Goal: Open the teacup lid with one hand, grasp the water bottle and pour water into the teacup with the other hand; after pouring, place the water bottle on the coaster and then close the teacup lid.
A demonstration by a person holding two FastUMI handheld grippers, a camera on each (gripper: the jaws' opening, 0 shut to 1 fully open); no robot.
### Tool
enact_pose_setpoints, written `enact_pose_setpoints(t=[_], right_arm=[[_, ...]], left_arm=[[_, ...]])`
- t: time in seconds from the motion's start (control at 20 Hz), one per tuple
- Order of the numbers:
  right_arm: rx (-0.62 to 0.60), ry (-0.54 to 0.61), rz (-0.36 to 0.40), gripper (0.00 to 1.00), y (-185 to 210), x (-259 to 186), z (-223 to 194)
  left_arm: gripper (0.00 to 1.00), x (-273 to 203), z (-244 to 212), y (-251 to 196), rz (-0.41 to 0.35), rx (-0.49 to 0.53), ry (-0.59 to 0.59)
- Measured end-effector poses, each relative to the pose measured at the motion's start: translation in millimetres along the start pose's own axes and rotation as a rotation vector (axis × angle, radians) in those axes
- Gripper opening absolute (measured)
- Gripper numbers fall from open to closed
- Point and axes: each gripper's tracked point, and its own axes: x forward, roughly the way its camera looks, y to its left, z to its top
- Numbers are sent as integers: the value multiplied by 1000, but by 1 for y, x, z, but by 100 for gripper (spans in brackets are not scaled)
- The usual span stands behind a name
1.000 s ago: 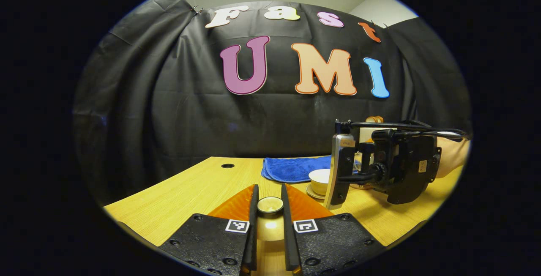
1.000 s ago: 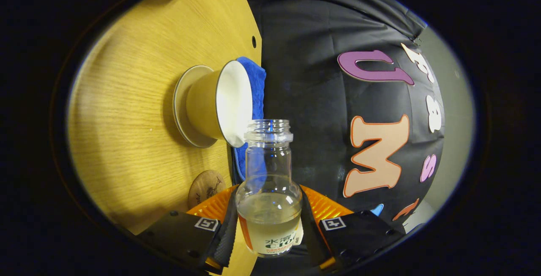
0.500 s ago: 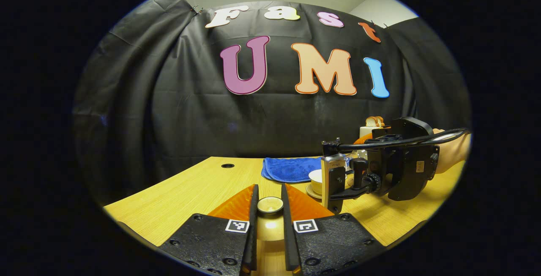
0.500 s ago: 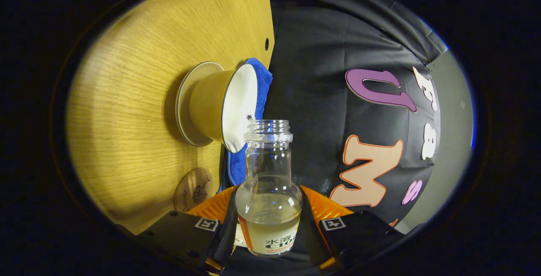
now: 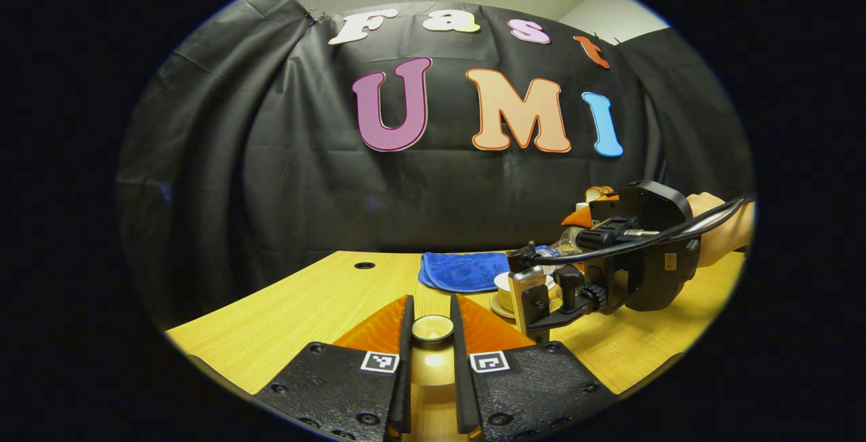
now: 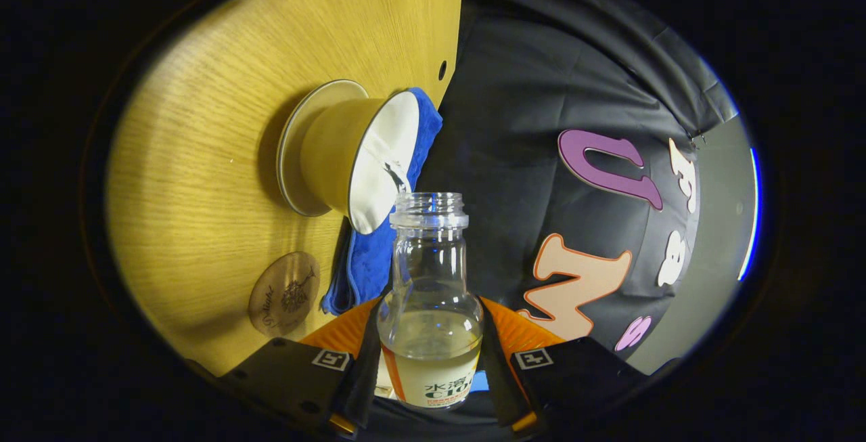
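In the right gripper view, the bottle (image 6: pixel 430 306) stands at lower centre, pinched at its base between both fingers of the right gripper (image 6: pixel 430 361), its uncapped mouth just below the rim of the teacup (image 6: pixel 358 154). The cup sits on a saucer (image 6: pixel 298 137) at upper left, tipped sideways in this frame along with the table (image 6: pixel 203 158). A thin streak of water (image 6: pixel 396 174) shows inside the cup's white bowl. Liquid fills the bottle's lower part. A blue cloth (image 6: pixel 369 259) lies behind the cup; the round coaster (image 6: pixel 284 293) sits bare at lower left.

In the left gripper view, the left gripper (image 5: pixel 431 334) at bottom centre is closed on the lid (image 5: pixel 432 328), both fingers against its sides, low over the table. At right of frame, a hand (image 5: pixel 720 229) holds the right gripper above the cup.
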Motion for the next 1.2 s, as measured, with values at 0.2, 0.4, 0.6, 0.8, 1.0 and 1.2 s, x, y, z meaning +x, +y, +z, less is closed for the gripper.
enact_pose_setpoints(t=[0.2,0.4,0.6,0.8,1.0,1.2], right_arm=[[-69,-15,-11,72,-6,-2,4],[-104,-27,-22,72,-19,4,2],[-133,-35,-37,72,-27,4,3],[-139,-35,-35,72,-26,2,3],[-148,-39,-36,72,-25,1,6],[-158,-39,-31,72,-22,1,7]], left_arm=[[23,0,0,1,0,0,0],[23,0,0,1,-1,0,0],[23,0,0,1,-1,0,0],[23,-1,0,1,-2,0,1],[23,0,0,1,-2,-1,1],[23,-1,0,2,-2,-1,1]])
